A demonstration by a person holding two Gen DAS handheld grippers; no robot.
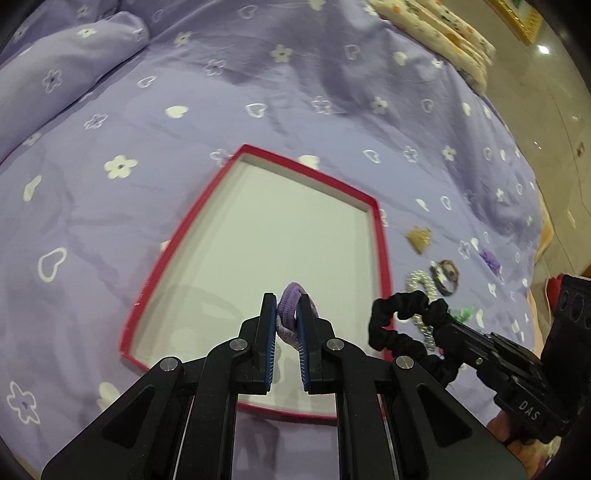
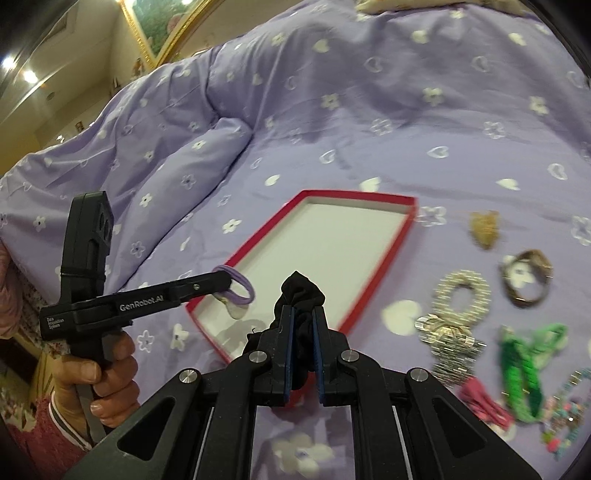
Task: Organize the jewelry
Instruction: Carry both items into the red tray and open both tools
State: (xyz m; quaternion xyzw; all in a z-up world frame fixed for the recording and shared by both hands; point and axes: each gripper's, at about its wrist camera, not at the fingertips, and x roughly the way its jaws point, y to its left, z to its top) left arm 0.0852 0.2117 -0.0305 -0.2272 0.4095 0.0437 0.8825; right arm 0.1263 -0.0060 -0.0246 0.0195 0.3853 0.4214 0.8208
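A shallow red-rimmed box [image 1: 382, 236] [image 2: 408, 221] with a white inside lies on the purple bedspread. My left gripper [image 1: 289, 301] [image 2: 229, 284] is shut on a purple hair tie [image 1: 291, 295] [image 2: 240, 286] and hangs over the near part of the box. My right gripper [image 2: 303, 312] [image 1: 445, 321] is shut on a black scrunchie [image 2: 301, 288] [image 1: 391, 328], which hangs at the box's near right rim. Right of the box lie a silver sequin bow [image 2: 458, 317], a brown ring-shaped band [image 2: 526, 277], a tan clip [image 2: 484, 227] and a green braided tie [image 2: 524, 365].
The bed has a lilac cover with white hearts and flowers [image 1: 184, 110]. A folded duvet [image 1: 66, 62] lies at the back left and patterned pillows [image 1: 443, 33] at the back right. A hand [image 2: 110, 376] holds the left gripper's grip. Pink and beaded pieces [image 2: 561, 417] lie far right.
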